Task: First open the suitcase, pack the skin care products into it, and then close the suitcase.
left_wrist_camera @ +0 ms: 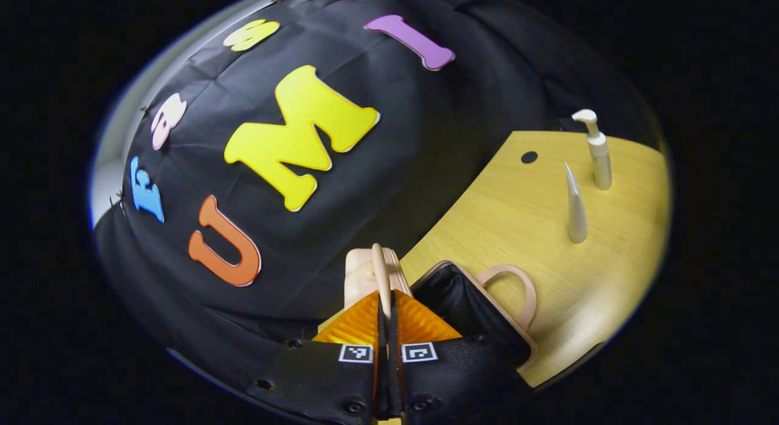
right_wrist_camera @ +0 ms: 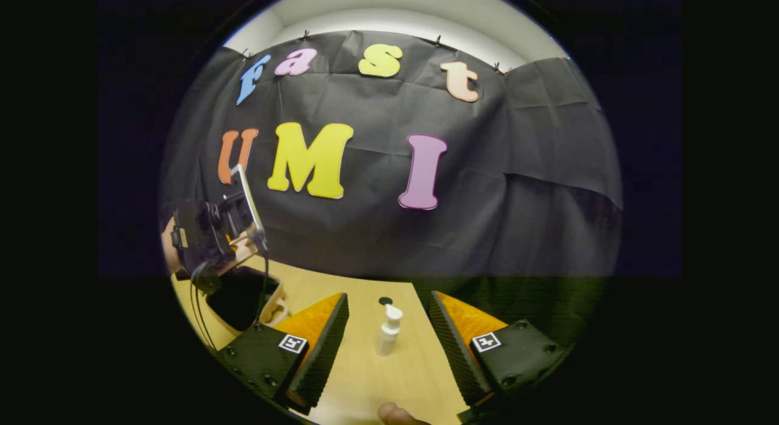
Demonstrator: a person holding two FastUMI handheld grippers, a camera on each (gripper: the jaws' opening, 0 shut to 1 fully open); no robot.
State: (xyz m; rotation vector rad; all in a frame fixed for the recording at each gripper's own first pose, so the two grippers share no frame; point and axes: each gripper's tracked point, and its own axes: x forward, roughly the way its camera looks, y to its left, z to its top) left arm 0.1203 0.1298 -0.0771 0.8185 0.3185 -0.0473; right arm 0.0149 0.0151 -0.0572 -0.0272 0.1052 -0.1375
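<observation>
- A wooden table (left_wrist_camera: 523,230) stands before a black cloth wall (left_wrist_camera: 341,218).
- The suitcase (left_wrist_camera: 471,303) lies open at the table's edge, black lining showing, lid (left_wrist_camera: 382,273) raised.
- The left claw (left_wrist_camera: 386,327) is clamped together on the lid's handle.
- The right claw (right_wrist_camera: 388,340) is wide apart, the pump bottle (right_wrist_camera: 388,330) standing between and beyond its fingers.
- A tube (left_wrist_camera: 575,206) stands just beside the bottle.

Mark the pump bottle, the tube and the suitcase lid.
pump bottle (right_wrist_camera: 387,337), right gripper view, on its body below the pump head.
tube (left_wrist_camera: 576,209), left gripper view, on its lower body, standing on its cap.
suitcase lid (left_wrist_camera: 382,273), left gripper view, on the raised edge above the fingers.
</observation>
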